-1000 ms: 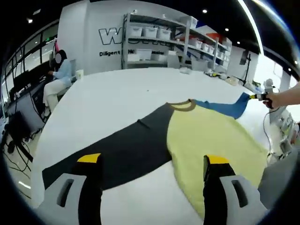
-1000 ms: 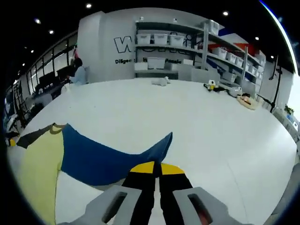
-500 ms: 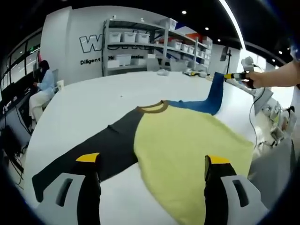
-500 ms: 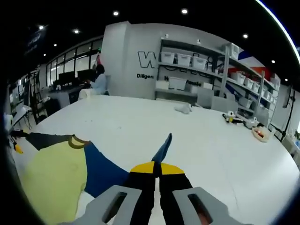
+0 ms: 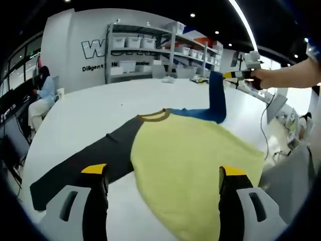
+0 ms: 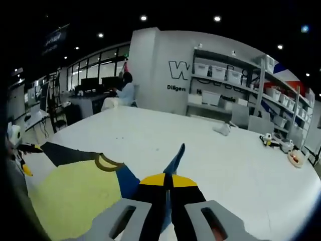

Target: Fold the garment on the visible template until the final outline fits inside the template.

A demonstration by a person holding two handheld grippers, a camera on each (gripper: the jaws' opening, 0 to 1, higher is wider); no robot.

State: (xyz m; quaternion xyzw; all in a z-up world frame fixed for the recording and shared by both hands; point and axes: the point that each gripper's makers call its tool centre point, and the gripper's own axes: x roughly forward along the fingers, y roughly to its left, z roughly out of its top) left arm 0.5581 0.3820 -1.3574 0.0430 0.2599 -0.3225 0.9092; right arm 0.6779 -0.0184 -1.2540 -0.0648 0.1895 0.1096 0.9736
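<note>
A long-sleeved shirt lies spread on the white table (image 5: 100, 108): yellow body (image 5: 188, 158), dark grey sleeve (image 5: 95, 155) reaching left, brown collar (image 5: 154, 116). Its blue sleeve (image 5: 216, 98) is lifted off the table, held up by my right gripper (image 5: 235, 75) in a person's hand. In the right gripper view my right gripper (image 6: 168, 182) is shut on the blue sleeve (image 6: 174, 159), with the yellow body (image 6: 75, 193) and collar (image 6: 106, 162) at lower left. My left gripper (image 5: 158, 173) stands open above the shirt's near edge, holding nothing.
Shelving with white bins (image 5: 145, 47) stands along the far wall. A person sits at desks (image 5: 42, 95) to the left of the table. Small items (image 6: 273, 143) lie at the table's far right edge. Cables hang by the table's right side (image 5: 266, 130).
The right gripper has raised the blue sleeve higher and carried it inward over the shirt. The left gripper stays open and has shifted slightly.
</note>
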